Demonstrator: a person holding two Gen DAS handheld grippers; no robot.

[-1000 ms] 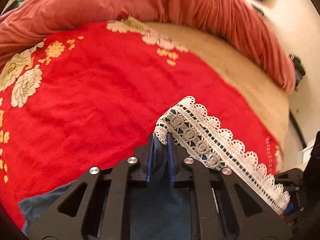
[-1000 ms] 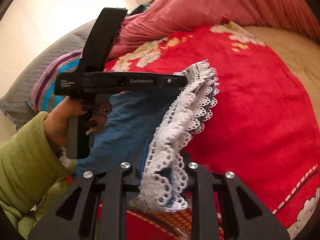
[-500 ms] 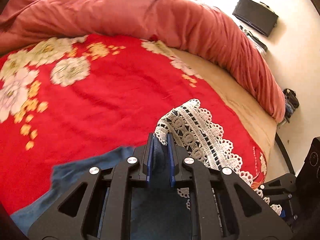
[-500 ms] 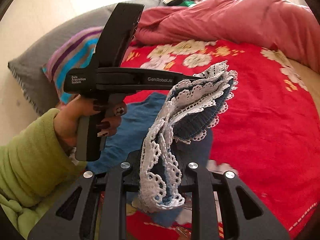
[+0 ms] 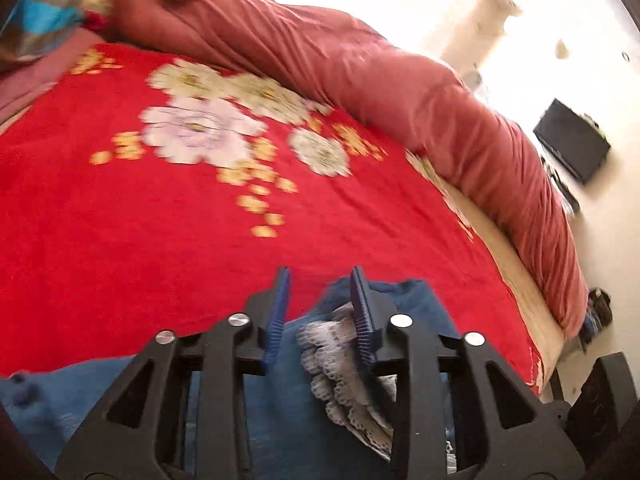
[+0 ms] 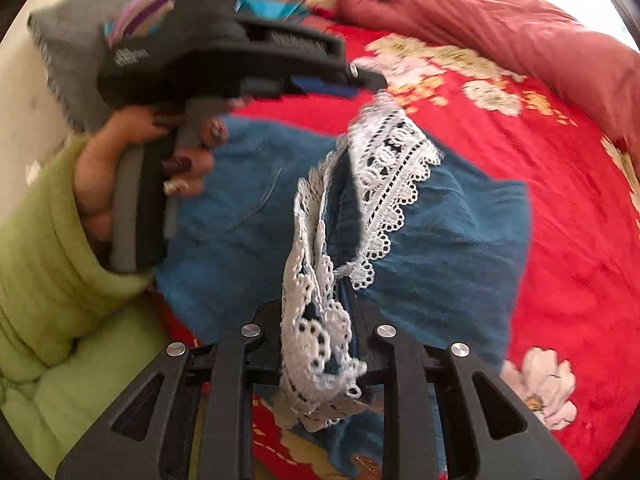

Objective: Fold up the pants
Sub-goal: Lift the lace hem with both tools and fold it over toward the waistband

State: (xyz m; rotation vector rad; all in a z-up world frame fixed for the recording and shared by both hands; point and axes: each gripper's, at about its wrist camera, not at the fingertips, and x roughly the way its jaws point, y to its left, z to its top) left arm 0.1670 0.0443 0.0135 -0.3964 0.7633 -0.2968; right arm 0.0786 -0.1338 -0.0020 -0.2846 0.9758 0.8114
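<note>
On red blanket (image 5: 120, 240): right tool (image 6: 316, 292) clamps pants (image 6: 440, 232) hem, left tool (image 5: 320, 280) agape

Bright daylight, motion blur, strong fisheye bend.
Light pours in from the far upper right, bleaching the wall (image 5: 460, 12) to near white in the left view. The flowers (image 5: 200, 132) on the red blanket (image 5: 120, 220) smear sideways. In the right view the left gripper (image 6: 360, 76) and hand (image 6: 120, 168) are blurred; the lace (image 6: 392, 168) stays fairly sharp. Dark vignette rings both frames.
</note>
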